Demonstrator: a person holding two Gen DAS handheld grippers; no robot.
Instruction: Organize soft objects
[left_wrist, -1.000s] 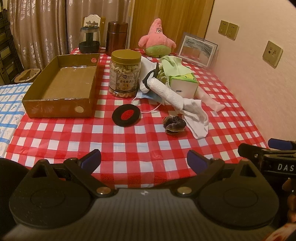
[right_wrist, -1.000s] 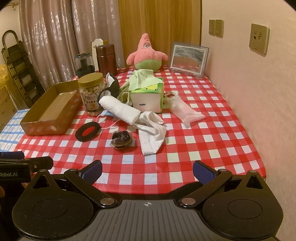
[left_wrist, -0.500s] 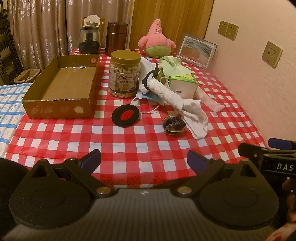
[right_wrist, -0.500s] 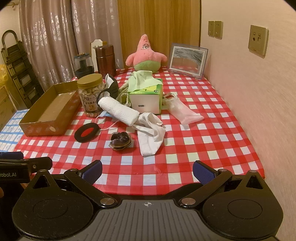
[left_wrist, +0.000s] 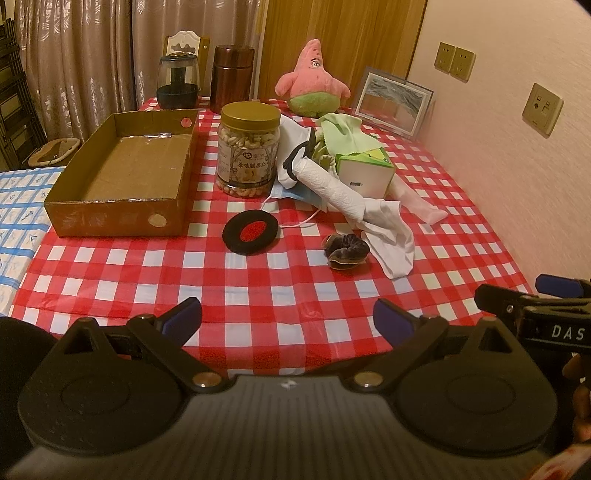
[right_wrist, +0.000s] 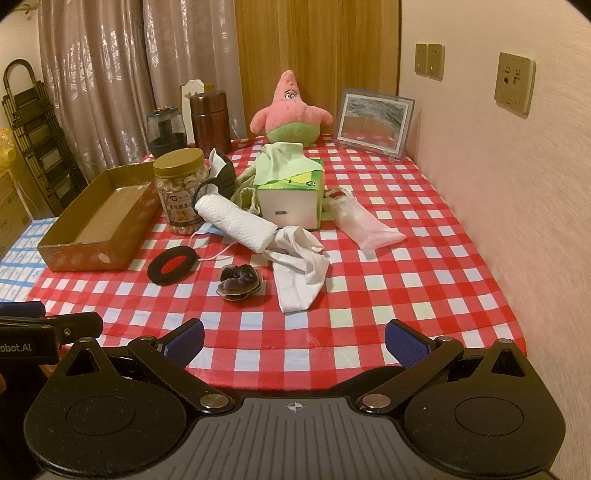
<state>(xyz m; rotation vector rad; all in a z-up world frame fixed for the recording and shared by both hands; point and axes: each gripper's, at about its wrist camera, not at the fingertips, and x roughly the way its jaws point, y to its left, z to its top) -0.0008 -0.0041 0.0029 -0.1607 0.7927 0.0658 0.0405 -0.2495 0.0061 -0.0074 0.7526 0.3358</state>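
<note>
Soft things lie heaped mid-table: a white cloth (left_wrist: 388, 236) (right_wrist: 299, 266), a paper towel roll (left_wrist: 328, 188) (right_wrist: 236, 221), a dark scrunchie (left_wrist: 345, 251) (right_wrist: 240, 278), a black-and-red round pad (left_wrist: 251, 232) (right_wrist: 171, 266), a blue face mask (left_wrist: 295, 194) and a green cloth (left_wrist: 343, 136) (right_wrist: 284, 166) draped on a tissue box (right_wrist: 291, 199). An empty cardboard box (left_wrist: 122, 177) (right_wrist: 96, 221) stands at the left. My left gripper (left_wrist: 286, 317) and right gripper (right_wrist: 293, 338) hover open over the near table edge, short of everything.
A nut jar (left_wrist: 247, 147) stands beside the cardboard box. At the back are a pink star plush (left_wrist: 314, 85), a brown canister (left_wrist: 232, 77), a dark glass jar (left_wrist: 177, 81) and a picture frame (right_wrist: 373, 122). A clear bag (right_wrist: 365, 225) lies right. A wall runs along the right.
Both views have crept slightly back and upward from the table. Nothing on the table has moved, and both grippers stay open.
</note>
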